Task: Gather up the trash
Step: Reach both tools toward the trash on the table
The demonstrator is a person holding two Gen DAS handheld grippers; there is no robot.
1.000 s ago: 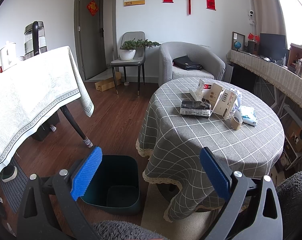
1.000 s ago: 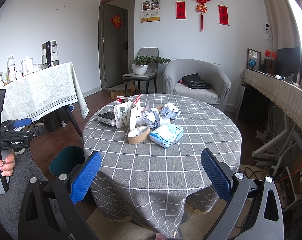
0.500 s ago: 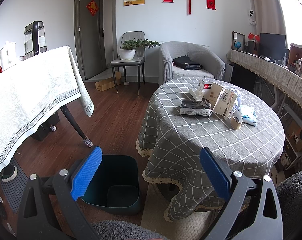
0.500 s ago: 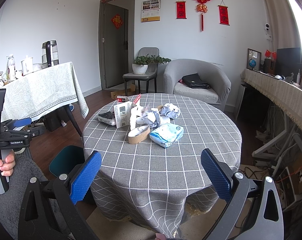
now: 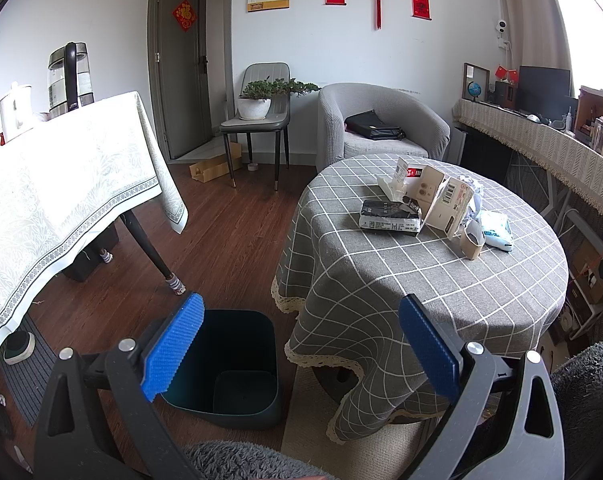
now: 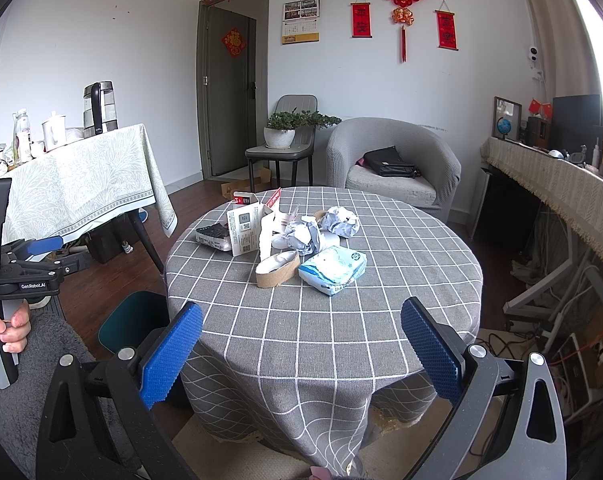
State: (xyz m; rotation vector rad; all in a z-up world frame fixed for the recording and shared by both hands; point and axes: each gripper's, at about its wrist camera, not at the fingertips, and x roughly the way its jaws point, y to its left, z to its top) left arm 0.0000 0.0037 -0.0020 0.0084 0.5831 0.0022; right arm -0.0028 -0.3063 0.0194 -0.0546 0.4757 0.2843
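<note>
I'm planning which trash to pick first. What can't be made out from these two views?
- Dark teal plastic trash bin: left wrist view, one corner hidden by the left hand-held gripper; right wrist view, mostly hidden behind the grey checked tablecloth.
- White printed carton: text too small.
- Black flat packet: right wrist view, partly hidden by the carton.
- Crumpled white paper: left wrist view, mostly hidden by the carton.

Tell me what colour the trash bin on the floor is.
Dark teal trash bin, clearest in the left wrist view.

Round table point(image 6: 401, 280) in grey checked cloth, bearing cartons point(image 6: 243, 232), crumpled paper point(image 6: 341, 220), tape roll point(image 6: 277, 269), tissue pack point(image 6: 333, 270).
</note>
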